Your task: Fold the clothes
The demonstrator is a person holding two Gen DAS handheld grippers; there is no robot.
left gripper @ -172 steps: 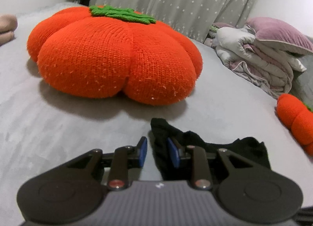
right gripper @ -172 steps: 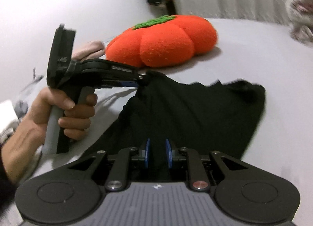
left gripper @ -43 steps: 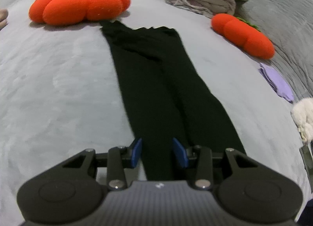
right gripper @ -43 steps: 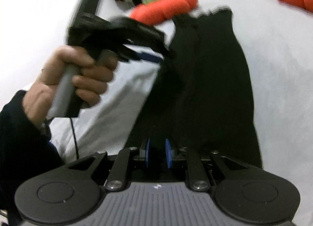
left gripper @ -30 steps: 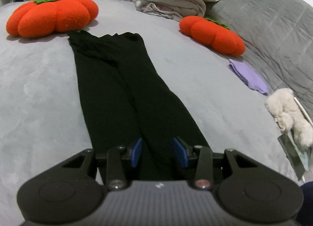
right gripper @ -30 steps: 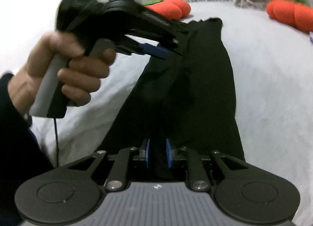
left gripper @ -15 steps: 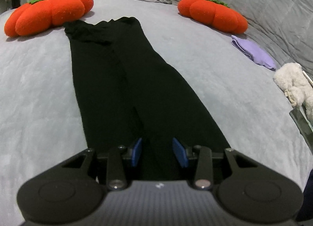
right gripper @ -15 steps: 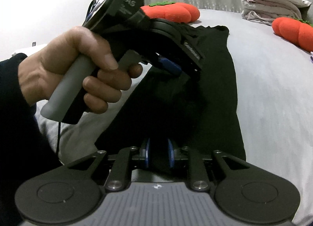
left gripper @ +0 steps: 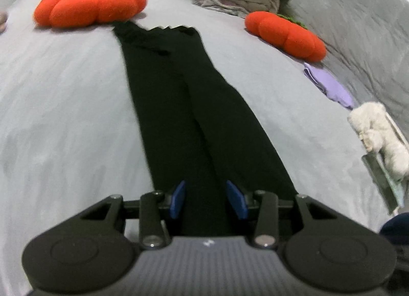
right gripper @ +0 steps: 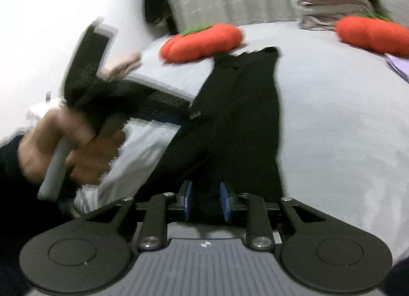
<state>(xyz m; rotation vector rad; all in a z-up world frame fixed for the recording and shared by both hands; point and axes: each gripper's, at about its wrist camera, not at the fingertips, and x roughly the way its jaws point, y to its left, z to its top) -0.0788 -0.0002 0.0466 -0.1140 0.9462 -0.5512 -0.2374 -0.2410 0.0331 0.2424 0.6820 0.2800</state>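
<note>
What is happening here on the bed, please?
A person holds a gripper in each hand over black trousers laid out long on a grey bed. The left gripper and the right gripper are both at the near end of the trousers, with the cloth between their blue pads. The right gripper's jaws have just been opening, and the left's too. Two orange pumpkin cushions lie near the far end.

The black garment [left gripper: 194, 122] runs under both tools — near hem hidden (left hand [right gripper: 69, 152] blurred).
</note>
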